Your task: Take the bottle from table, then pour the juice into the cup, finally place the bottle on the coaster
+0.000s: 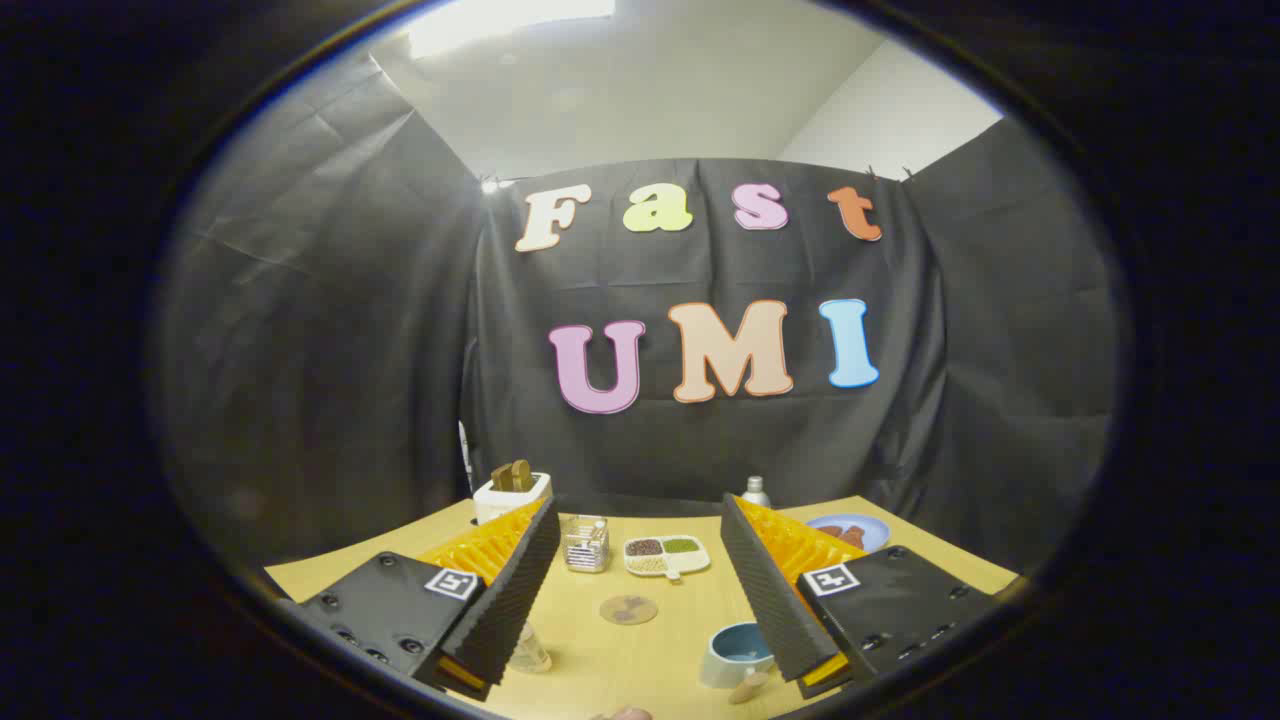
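A small clear bottle (pixel 527 650) stands low in the frame, left of centre, partly hidden by the left tong finger. The round coaster (pixel 628 609) lies flat at lower centre on the tabletop (pixel 650 660). A pale blue cup (pixel 738 653) sits upright, lower right of centre.

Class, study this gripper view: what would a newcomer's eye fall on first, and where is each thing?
The gripper stands wide open over a wooden table, holding nothing. Between its fingers lie a round coaster and, beyond it, a divided snack tray beside a clear box. A pale blue cup sits close by the right finger, and a clear bottle by the left.
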Demonstrator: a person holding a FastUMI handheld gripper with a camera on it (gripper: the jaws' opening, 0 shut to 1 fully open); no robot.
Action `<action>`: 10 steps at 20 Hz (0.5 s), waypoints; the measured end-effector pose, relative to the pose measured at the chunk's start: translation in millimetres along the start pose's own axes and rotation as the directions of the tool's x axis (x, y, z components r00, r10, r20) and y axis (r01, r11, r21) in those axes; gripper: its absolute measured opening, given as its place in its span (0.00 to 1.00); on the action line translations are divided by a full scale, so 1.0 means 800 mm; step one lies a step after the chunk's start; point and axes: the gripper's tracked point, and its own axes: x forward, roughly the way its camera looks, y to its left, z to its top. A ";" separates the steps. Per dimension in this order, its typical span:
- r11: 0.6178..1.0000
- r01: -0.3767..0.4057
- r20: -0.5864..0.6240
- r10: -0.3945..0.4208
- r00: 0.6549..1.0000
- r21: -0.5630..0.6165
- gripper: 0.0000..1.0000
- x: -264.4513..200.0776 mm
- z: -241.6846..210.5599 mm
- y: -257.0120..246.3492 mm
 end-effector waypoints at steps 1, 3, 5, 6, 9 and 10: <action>1.000 -0.002 0.004 0.002 1.000 0.003 1.00 0.001 0.001 0.000; 1.000 -0.008 0.006 0.008 1.000 0.005 1.00 0.002 0.001 0.002; 1.000 -0.009 0.004 0.009 1.000 0.003 1.00 0.002 0.000 0.002; 1.000 -0.010 0.003 0.010 1.000 0.006 1.00 0.001 -0.001 0.003; 1.000 -0.011 0.008 0.011 1.000 0.018 1.00 0.000 -0.002 0.005; 1.000 -0.011 0.008 0.011 1.000 0.019 1.00 0.000 -0.001 0.005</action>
